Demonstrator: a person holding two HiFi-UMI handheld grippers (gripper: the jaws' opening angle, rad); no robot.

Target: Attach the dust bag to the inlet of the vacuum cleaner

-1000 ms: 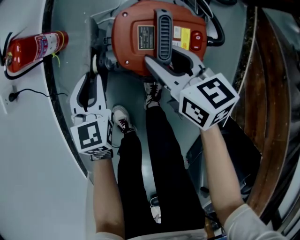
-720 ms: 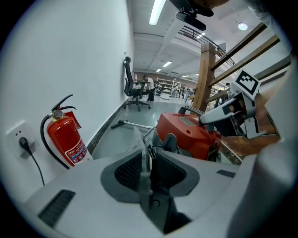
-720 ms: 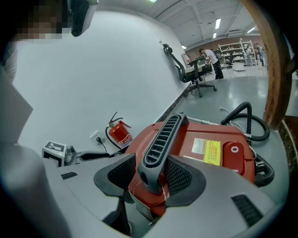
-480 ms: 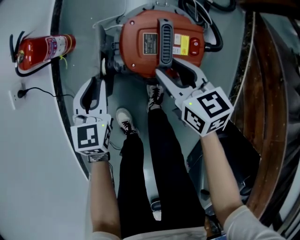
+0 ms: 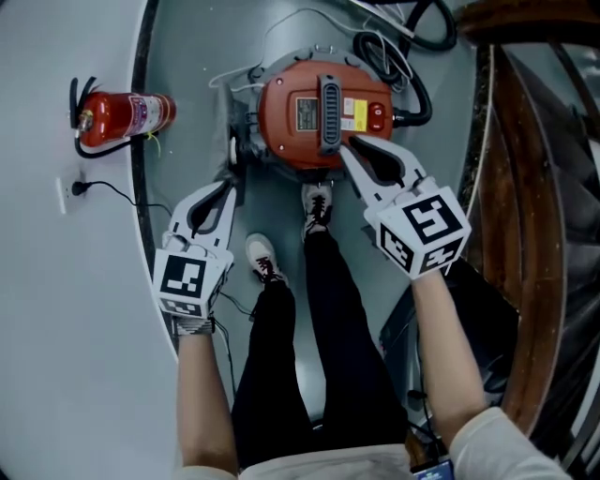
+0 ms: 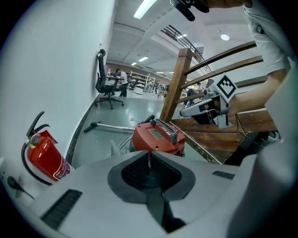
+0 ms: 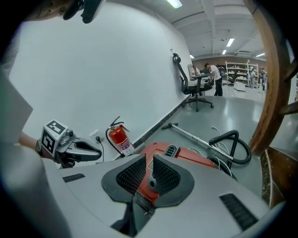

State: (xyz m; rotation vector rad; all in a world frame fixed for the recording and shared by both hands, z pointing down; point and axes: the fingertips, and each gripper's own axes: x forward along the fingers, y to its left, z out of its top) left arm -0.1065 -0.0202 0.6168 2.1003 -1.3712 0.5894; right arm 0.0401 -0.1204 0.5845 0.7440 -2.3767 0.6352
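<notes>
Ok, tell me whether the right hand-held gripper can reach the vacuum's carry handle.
Probably yes: the right hand-held gripper, jaws just closing on nothing, hovers beside the handle atop the vacuum, nothing between.

Curved white wall [image 5: 56,356] with dark skirting [image 5: 139,169]. Glossy grey floor [image 5: 187,103]. Red fire extinguisher [image 5: 122,117] upright against the wall. Wall socket [image 5: 67,192] with black cable. Wooden stair rail [image 6: 178,79]. Black office chair [image 7: 193,86]. Distant shelving [image 6: 139,83]. Lit ceiling strip lights [image 6: 146,7].
</notes>
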